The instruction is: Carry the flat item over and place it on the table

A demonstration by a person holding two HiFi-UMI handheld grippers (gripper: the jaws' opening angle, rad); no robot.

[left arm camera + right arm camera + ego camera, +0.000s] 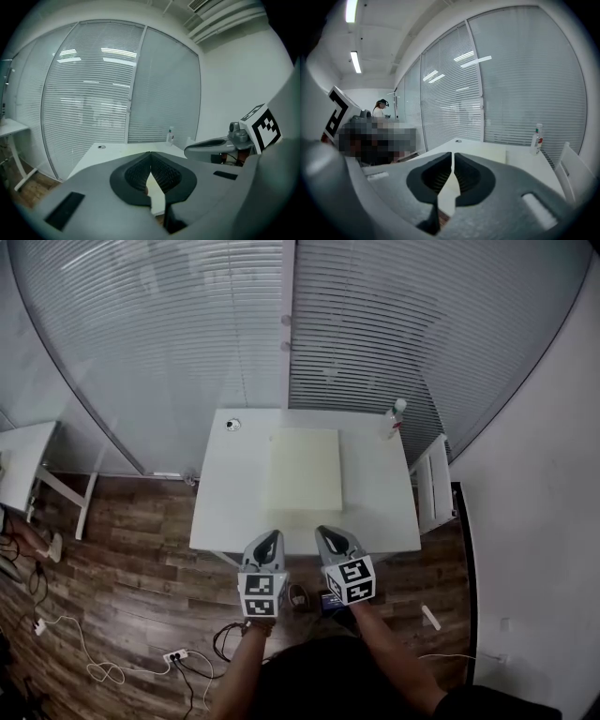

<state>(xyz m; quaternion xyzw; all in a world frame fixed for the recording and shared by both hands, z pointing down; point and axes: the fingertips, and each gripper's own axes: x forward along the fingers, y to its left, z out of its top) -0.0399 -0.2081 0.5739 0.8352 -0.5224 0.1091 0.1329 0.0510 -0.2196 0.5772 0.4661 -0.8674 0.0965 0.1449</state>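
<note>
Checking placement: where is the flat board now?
Head view: the flat board lies centred on the white table, the bottle off its far-right corner.

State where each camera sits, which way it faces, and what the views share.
Head view: on the person's head, looking steeply down at the table and flat board; both forearms, left gripper and right gripper show.
Left gripper view: on the left gripper, along its shut jaws over the table; the right gripper shows at right.
Right gripper view: on the right gripper, along its shut jaws toward the table.
All three show the bottle.
</note>
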